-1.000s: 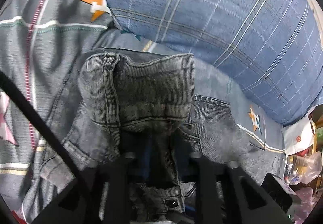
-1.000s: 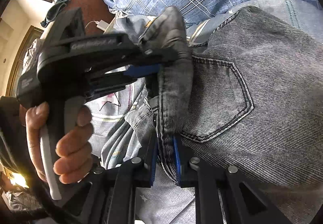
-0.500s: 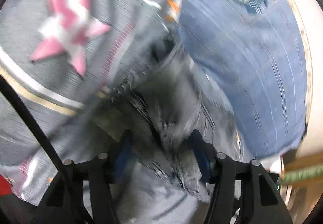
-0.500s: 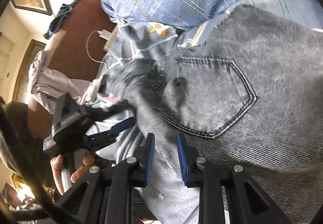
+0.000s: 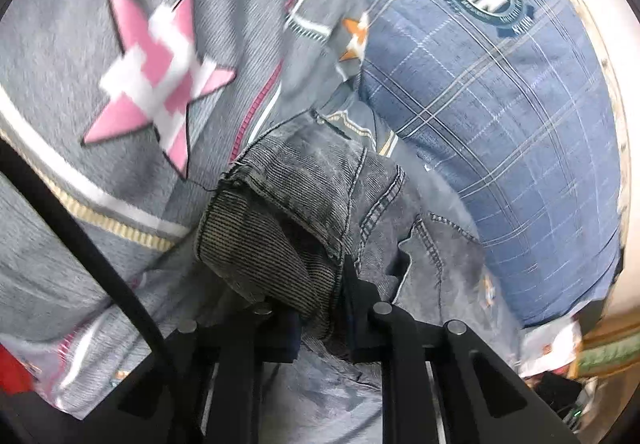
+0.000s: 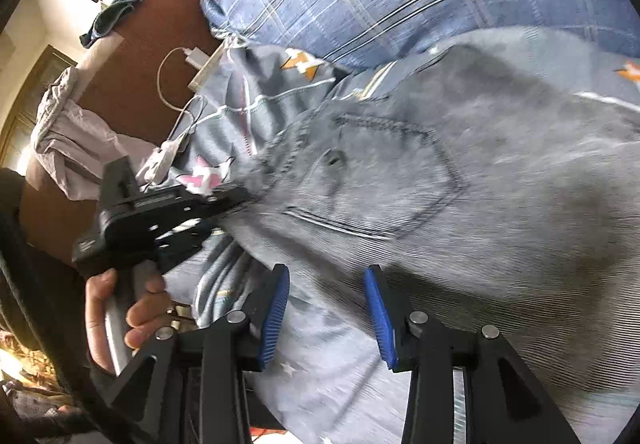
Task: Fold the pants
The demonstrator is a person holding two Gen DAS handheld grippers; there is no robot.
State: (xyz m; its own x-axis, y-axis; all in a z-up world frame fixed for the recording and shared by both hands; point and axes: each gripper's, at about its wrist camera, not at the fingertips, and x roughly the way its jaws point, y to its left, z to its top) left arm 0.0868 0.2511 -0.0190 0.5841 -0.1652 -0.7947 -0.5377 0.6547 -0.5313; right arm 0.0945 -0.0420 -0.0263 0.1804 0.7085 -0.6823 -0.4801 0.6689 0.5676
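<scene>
Lying across the star-print bedsheet (image 5: pixel 80 44), just beside the blue plaid pillow (image 5: pixel 500 116), the grey denim pants (image 6: pixel 460 204) show a back pocket (image 6: pixel 384 180) facing up. Nearer the pillow than its partner, the left hand-held gripper (image 5: pixel 324 308) is clenched on a bunched waistband fold; the right hand-held gripper (image 6: pixel 326 308) hangs released above the cloth. With only one corner pinched, the thick denim may slip or drag crooked. Only the right wrist view shows the left hand (image 6: pixel 120 308) and a white charging cable (image 6: pixel 176 84).
</scene>
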